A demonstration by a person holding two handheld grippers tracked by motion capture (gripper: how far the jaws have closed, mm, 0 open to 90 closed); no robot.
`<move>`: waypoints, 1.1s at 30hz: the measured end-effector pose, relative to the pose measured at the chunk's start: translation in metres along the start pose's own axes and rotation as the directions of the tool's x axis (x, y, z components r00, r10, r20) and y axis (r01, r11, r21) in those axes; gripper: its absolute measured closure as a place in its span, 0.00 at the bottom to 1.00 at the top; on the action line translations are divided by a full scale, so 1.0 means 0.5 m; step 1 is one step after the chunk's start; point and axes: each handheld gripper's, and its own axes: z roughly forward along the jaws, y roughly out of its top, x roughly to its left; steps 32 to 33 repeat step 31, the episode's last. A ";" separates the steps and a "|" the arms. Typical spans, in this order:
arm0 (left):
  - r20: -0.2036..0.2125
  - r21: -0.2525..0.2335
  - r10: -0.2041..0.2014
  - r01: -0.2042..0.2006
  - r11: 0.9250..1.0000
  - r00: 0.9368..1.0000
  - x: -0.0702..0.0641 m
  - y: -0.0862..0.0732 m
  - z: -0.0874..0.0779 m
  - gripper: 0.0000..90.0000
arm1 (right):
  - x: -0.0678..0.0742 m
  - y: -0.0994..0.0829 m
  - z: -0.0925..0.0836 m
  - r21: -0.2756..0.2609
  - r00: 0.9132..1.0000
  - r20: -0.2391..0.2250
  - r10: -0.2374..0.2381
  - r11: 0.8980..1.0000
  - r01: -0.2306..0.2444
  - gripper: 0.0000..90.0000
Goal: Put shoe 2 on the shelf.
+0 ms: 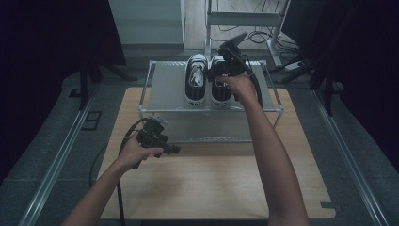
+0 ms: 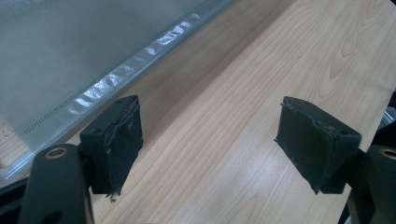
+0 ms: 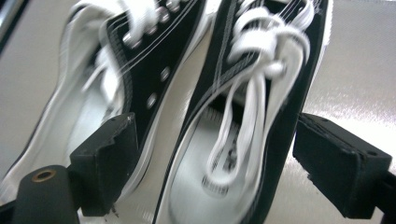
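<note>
A pair of black canvas shoes with white laces and soles stands side by side on top of a metal shoe rack [image 1: 164, 89]: the left shoe [image 1: 196, 77] and the right shoe [image 1: 219, 96]. My right gripper [image 1: 225, 66] hovers over the right shoe. In the right gripper view its open jaws [image 3: 215, 158] straddle the heel end of the right shoe [image 3: 243, 116] without pressing on it, and the left shoe [image 3: 116, 60] lies beside it; this view is blurred. My left gripper [image 1: 171, 149] is held low in front of the rack, open [image 2: 210, 140] over bare wood with nothing between its pads.
The rack stands at the back of a light wooden table [image 1: 211, 188]; its lower shelf edge [image 2: 93, 88] is close to the left gripper. Dark curtains flank the table, and a metal frame with cables [image 1: 244, 19] stands behind the rack.
</note>
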 end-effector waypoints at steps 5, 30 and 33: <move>-0.001 -0.005 0.003 -0.003 1.000 1.000 -0.007 0.005 0.001 0.25 | -0.003 -0.045 -0.043 -0.046 0.997 -0.055 -0.053 0.998 0.050 0.18; -0.006 -0.038 0.028 -0.028 0.999 1.000 -0.031 0.009 -0.010 0.25 | -0.061 -0.316 -0.071 -0.208 0.928 -0.247 -0.281 0.950 0.232 0.29; -0.006 -0.038 0.028 -0.028 0.999 1.000 -0.031 0.009 -0.010 0.25 | -0.063 -0.320 -0.069 -0.211 0.926 -0.249 -0.283 0.949 0.233 0.29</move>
